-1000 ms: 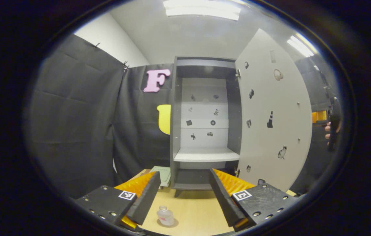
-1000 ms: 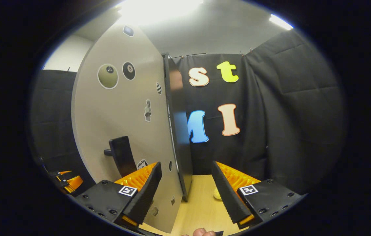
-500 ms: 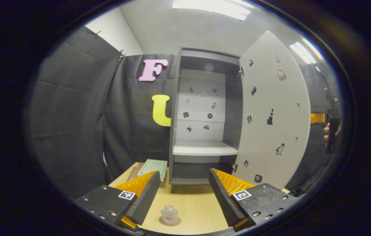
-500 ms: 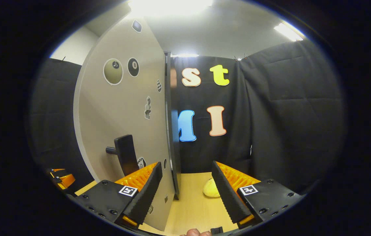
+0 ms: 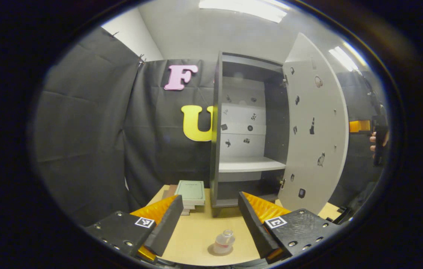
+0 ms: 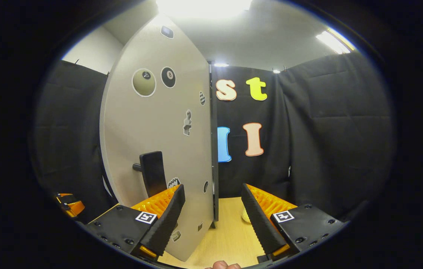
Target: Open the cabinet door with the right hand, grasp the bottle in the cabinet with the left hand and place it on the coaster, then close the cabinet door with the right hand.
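Item, my left tongs (image 5: 209, 220): spread wide, gripping nothing, poised above the worktop (image 5: 196, 239) with the bottle (image 5: 223, 243) standing upright between and ahead of the tips. The bottle is small, clear, squat, with a narrow neck; it sits on a thin round coaster (image 5: 211, 252) whose rim shows as a darker edge around its base, so I judge the placing step done and the tongs let go. Item, cabinet (image 5: 247, 130): tall, dark matte frame, pale back panel dotted with small stickers, one pale shelf (image 5: 250, 164), bare. Item, door (image 5: 314, 127): flat pale board, swung fully outward on the hinge side, sticker-dotted on both faces. Item, my right tongs (image 6: 213, 220): also parted and holding nothing, set at the door's (image 6: 159, 149) outer face, just beside its dark block handle (image 6: 152, 173), which I judge is where they need to be to push it shut. Item, green-covered book stack (image 5: 189, 192): flat, lying by the cabinet's left foot, clear of the door's swing. Item, small pale yellow lump (image 6: 247, 216) on the worktop right of the cabinet; too hidden to identify.
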`<state>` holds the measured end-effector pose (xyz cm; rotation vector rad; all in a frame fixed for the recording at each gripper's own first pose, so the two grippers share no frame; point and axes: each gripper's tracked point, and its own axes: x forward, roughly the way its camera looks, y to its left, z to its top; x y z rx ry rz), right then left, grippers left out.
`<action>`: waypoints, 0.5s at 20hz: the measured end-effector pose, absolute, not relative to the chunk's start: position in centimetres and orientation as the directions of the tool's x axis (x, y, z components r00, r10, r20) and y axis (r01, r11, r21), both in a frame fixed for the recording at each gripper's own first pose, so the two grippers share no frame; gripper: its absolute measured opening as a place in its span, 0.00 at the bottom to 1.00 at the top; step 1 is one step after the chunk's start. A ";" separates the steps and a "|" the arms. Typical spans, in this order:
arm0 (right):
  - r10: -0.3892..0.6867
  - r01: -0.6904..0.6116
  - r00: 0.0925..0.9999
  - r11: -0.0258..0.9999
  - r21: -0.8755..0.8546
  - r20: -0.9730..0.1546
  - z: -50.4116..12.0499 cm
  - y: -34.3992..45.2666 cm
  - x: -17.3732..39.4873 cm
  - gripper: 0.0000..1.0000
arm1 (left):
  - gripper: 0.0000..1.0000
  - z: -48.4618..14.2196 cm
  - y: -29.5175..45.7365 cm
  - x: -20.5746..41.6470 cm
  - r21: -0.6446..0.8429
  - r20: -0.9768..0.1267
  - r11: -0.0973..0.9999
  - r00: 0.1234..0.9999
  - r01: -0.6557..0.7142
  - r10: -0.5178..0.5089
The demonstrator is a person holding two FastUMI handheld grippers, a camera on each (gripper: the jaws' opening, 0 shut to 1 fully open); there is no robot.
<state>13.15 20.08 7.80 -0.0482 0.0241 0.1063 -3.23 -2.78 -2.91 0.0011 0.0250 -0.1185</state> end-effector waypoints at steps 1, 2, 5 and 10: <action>0.107 -0.108 0.994 0.993 -0.039 -0.028 7.5 20.8 13.4 0.97 | 0.89 -3.1 -2.0 -3.3 -0.001 -0.025 0.994 0.993 0.113 -0.113; 0.109 -0.109 0.994 0.994 -0.026 -0.031 7.3 21.5 13.6 0.96 | 0.88 -3.1 -1.2 -3.3 0.000 -0.024 0.994 0.994 0.108 -0.108; 0.135 -0.134 0.990 0.991 0.024 -0.048 6.7 24.3 13.9 0.97 | 0.88 -3.2 1.0 -3.5 0.005 -0.020 0.996 0.995 0.094 -0.094; 0.191 -0.186 0.979 0.980 0.074 -0.070 6.4 28.3 15.1 0.96 | 0.89 -3.2 4.0 -3.0 0.013 -0.024 0.996 0.996 0.086 -0.086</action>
